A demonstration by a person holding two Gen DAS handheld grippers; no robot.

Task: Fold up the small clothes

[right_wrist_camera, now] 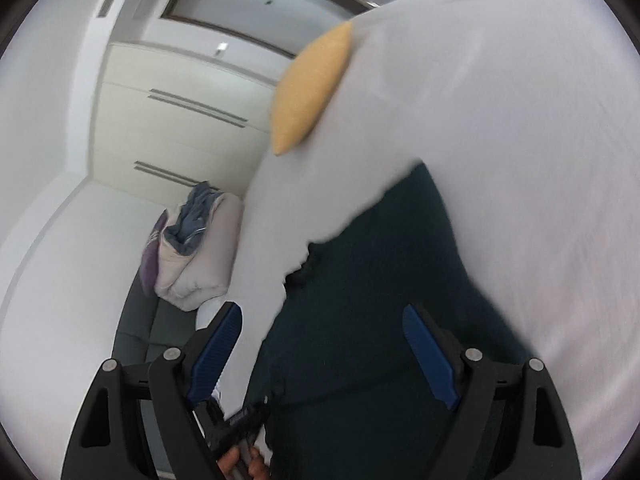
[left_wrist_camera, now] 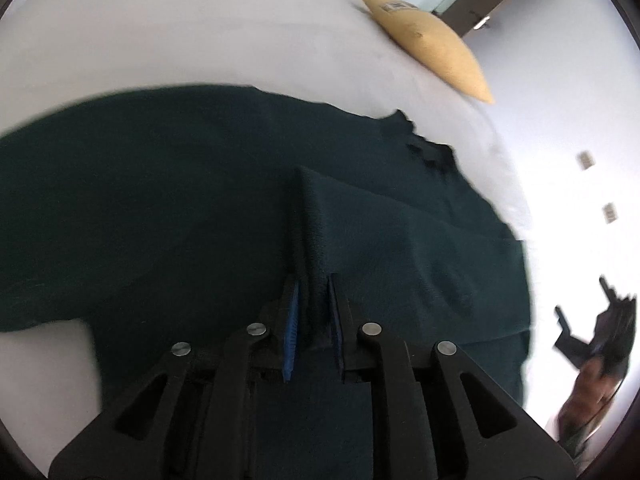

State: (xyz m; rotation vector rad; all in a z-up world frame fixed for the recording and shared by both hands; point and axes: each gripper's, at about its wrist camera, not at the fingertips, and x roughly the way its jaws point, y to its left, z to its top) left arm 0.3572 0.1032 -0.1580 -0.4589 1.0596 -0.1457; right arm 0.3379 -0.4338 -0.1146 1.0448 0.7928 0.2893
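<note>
A dark green knitted garment (left_wrist_camera: 200, 200) lies spread over a white bed sheet (left_wrist_camera: 180, 32), filling the near half of the left wrist view. The left gripper (left_wrist_camera: 313, 304) has its blue-padded fingers (left_wrist_camera: 291, 332) nearly together, pinching a raised ridge of the dark fabric between them. The right gripper (right_wrist_camera: 324, 344) stands with its jaws wide apart and nothing between its blue pads (right_wrist_camera: 430, 356); the garment lies beneath it. A tan rectangular cushion (left_wrist_camera: 432, 44) rests on the far right of the sheet. Left of the bed, a bundle of pale and blue bedding (right_wrist_camera: 196, 240) sits on a grey seat (right_wrist_camera: 140, 328).
</note>
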